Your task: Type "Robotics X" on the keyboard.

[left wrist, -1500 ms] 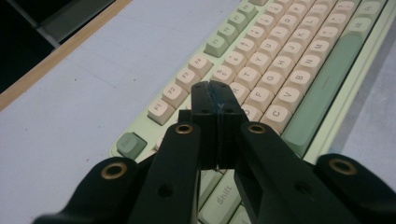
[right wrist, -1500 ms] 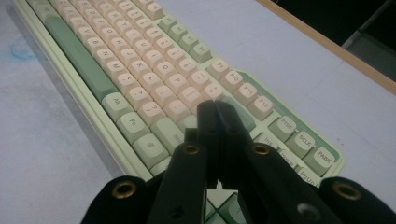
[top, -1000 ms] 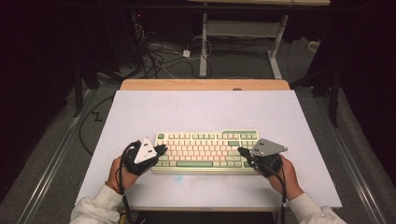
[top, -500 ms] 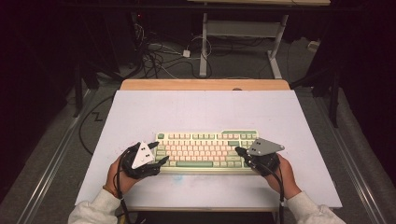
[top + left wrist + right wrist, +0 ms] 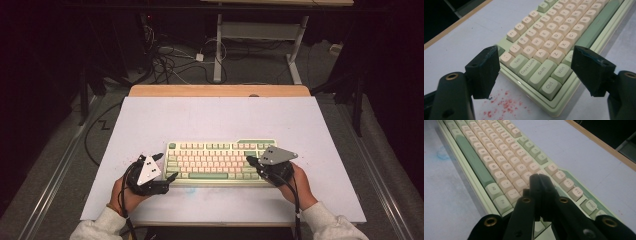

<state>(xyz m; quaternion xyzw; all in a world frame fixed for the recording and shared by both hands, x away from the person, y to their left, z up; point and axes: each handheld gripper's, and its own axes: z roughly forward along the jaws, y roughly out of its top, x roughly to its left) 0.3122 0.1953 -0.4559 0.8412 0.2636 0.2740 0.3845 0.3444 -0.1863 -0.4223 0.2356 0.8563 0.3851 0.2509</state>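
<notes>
as i kept the keyboard (image 5: 220, 160) central | left gripper (image 5: 166, 167) had just been opening, nothing between, off its left end | right gripper (image 5: 248, 160) pressed together over its right keys, to tap

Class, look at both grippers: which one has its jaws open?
The left gripper: its jaws stand wide apart at the keyboard's corner, while the right gripper's are pressed together.

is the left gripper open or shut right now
Open. The left gripper has just been opening; its jaws stand wide apart at the keyboard's left end, pressing on nothing.
</notes>
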